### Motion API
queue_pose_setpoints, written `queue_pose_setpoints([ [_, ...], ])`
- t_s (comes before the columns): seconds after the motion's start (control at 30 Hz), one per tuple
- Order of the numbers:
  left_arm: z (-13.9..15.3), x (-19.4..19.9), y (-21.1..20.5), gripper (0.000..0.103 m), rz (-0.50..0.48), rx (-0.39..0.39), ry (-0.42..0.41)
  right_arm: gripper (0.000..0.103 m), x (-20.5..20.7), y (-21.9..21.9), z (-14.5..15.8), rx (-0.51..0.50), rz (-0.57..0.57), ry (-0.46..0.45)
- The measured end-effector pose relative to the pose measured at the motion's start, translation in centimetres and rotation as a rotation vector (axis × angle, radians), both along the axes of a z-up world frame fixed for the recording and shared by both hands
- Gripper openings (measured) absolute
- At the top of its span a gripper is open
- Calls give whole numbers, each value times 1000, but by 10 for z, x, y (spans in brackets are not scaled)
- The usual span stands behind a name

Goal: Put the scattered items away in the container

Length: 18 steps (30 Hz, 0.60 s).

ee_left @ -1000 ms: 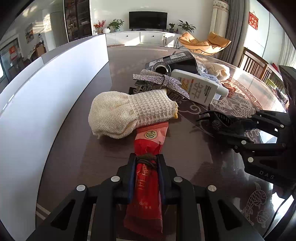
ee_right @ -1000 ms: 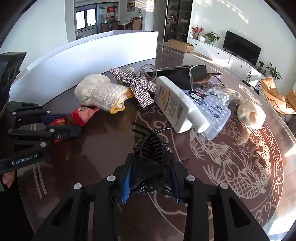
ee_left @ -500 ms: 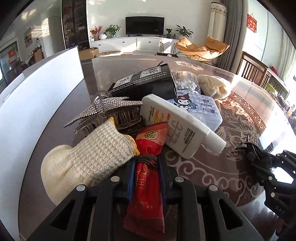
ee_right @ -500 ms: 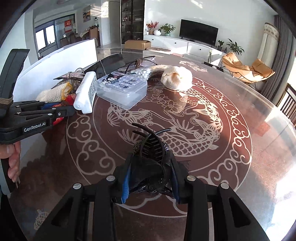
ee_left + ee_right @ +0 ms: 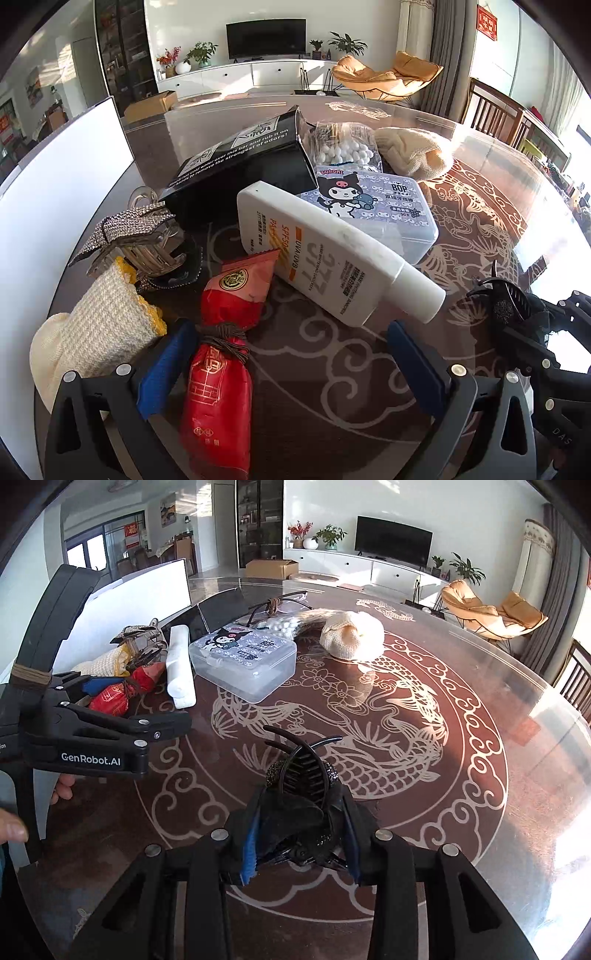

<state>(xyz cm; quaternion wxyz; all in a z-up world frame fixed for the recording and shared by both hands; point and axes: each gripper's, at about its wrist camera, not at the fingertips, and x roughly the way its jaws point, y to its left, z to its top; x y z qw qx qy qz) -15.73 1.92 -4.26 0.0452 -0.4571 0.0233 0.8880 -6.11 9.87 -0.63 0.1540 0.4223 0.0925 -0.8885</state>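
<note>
My left gripper [image 5: 290,332] hangs over the pile with its jaws opening wide. A red tied pouch [image 5: 218,373] lies on the table between them, close to the left pad and gripped by neither. It rests beside a cream knit pouch [image 5: 103,332] and a white sunscreen bottle [image 5: 321,258]. My right gripper [image 5: 301,812] is over the table's dragon pattern, its jaws opening slightly while the pads still press on a black hair claw [image 5: 303,771]. From the right wrist, the left gripper [image 5: 136,705] shows at far left over the red pouch [image 5: 114,698].
A rhinestone bow clip [image 5: 125,229], a black box [image 5: 236,162], a clear cartoon box [image 5: 369,206], a bag of cotton swabs [image 5: 343,147] and a cream knit bundle [image 5: 410,151] crowd the pile. A white panel [image 5: 55,184] runs along the left. Chairs stand beyond the table's right edge.
The left gripper carried the red pouch up to the pile, then opened and let it go. The right gripper swung away from the pile with the hair claw, then stopped.
</note>
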Motion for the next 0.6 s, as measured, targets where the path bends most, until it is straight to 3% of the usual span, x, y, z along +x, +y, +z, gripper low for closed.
queue_pose_setpoints([
  [0.6, 0, 0, 1, 103, 0, 0, 0, 38, 3, -1, 0, -1, 0, 1],
])
